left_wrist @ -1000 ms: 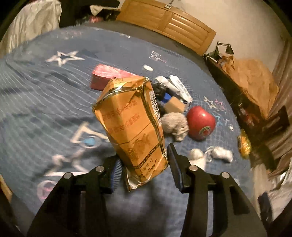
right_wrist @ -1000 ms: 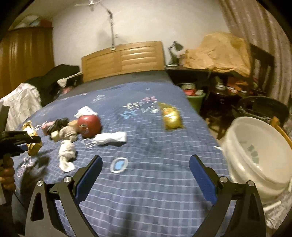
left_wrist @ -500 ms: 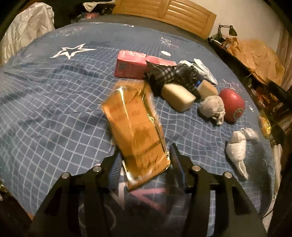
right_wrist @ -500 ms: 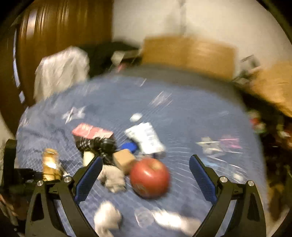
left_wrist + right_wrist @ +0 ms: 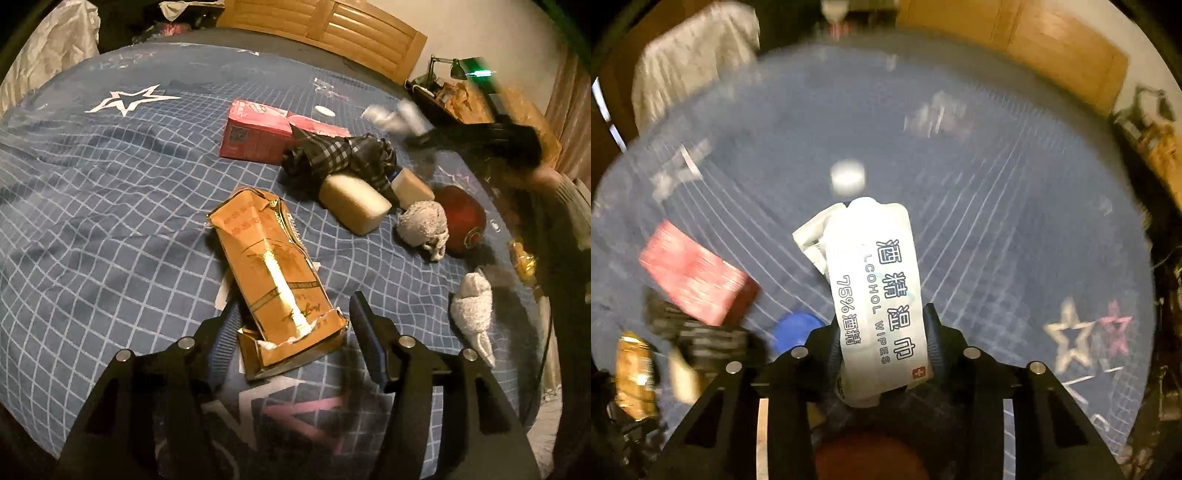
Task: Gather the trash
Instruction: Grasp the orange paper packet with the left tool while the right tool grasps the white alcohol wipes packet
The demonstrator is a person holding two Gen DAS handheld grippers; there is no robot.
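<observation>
A crumpled golden-orange foil packet lies on the blue checked bedspread, its near end between the fingers of my left gripper, whose jaws stand apart beside it. My right gripper is shut on a white alcohol-wipes packet and holds it above the bed. In the left wrist view the right gripper shows as a blur at the far right with the white packet. The gold packet also shows in the right wrist view.
On the bed lie a pink box, a folded plaid umbrella, a beige sponge block, a small tan block, a grey skull-like toy, a red apple, white crumpled tissue, a white cap. A wooden headboard stands behind.
My left gripper lowered the gold packet onto the bed and opened around it. My right gripper swung over to the pile, closed on the white wipes packet and lifted it.
</observation>
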